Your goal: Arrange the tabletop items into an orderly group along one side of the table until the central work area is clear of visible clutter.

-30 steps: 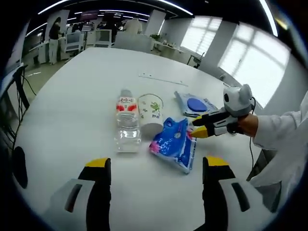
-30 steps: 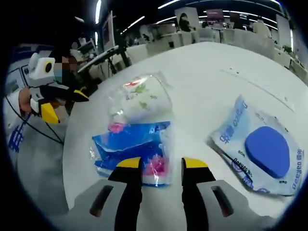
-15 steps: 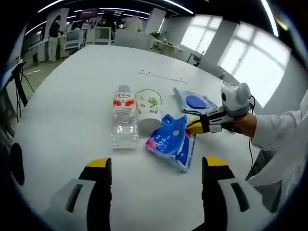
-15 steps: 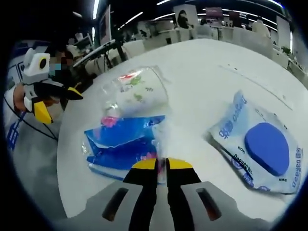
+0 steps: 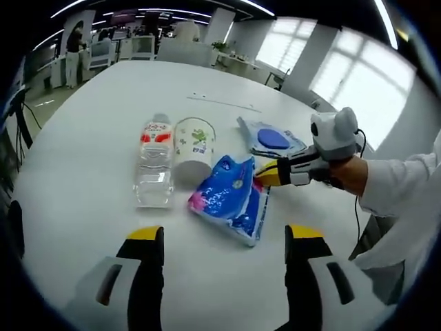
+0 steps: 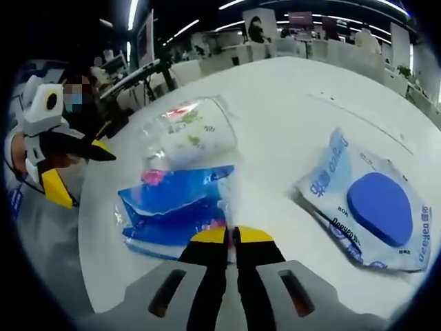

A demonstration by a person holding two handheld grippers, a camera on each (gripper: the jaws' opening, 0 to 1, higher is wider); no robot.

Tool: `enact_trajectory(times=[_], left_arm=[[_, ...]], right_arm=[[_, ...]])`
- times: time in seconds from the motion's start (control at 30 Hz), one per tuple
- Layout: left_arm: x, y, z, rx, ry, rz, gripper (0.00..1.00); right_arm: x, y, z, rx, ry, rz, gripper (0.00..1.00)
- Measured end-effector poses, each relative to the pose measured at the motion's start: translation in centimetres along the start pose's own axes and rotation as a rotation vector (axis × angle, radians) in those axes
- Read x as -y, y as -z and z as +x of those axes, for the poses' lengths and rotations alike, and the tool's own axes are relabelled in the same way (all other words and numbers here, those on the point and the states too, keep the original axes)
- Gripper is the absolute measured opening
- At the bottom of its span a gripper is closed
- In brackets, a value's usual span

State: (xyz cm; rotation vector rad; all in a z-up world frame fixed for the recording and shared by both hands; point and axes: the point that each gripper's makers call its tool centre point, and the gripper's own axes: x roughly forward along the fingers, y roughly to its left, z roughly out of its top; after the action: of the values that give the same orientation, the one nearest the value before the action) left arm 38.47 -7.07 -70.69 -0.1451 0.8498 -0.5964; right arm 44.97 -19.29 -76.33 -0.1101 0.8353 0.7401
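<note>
A blue and pink packet (image 5: 231,198) (image 6: 176,210) lies on the white table (image 5: 83,179), and my right gripper (image 6: 231,236) (image 5: 263,174) is shut on its clear edge. Beside it a paper cup with green print (image 5: 192,141) (image 6: 196,138) lies on its side next to a clear water bottle (image 5: 154,165) with a red label. A clear pouch with a blue disc (image 5: 270,138) (image 6: 375,207) lies farther off. My left gripper (image 5: 224,238) hangs open over bare table, well short of the items, with nothing between its fingers.
A thin white strip (image 5: 224,102) lies far across the table. The person's white sleeve (image 5: 396,200) comes in from the right of the left gripper view. Desks, chairs and people stand beyond the table's far edge.
My right gripper went from open around the packet's edge to shut on it. The left gripper view has drifted slightly, so the items sit a bit more to the left.
</note>
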Motion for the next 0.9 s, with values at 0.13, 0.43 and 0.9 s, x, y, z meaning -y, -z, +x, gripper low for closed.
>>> enact_trajectory(times=[0.13, 0.43, 0.9], left_arm=[[0.5, 0.0, 0.5, -0.003, 0.007, -0.001, 0.72], [0.1, 0.4, 1.6, -0.01, -0.035, -0.041, 0.68], [0.1, 1.9, 3.2, -0.071, -0.081, -0.071, 0.34]], right_arm=[[0.0, 0.0, 0.0, 0.005, 0.0, 0.006, 0.01], [0.1, 0.2, -0.2, 0.014, -0.001, 0.011, 0.01], [0.2, 0.4, -0.3, 0.027, -0.002, 0.015, 0.0]])
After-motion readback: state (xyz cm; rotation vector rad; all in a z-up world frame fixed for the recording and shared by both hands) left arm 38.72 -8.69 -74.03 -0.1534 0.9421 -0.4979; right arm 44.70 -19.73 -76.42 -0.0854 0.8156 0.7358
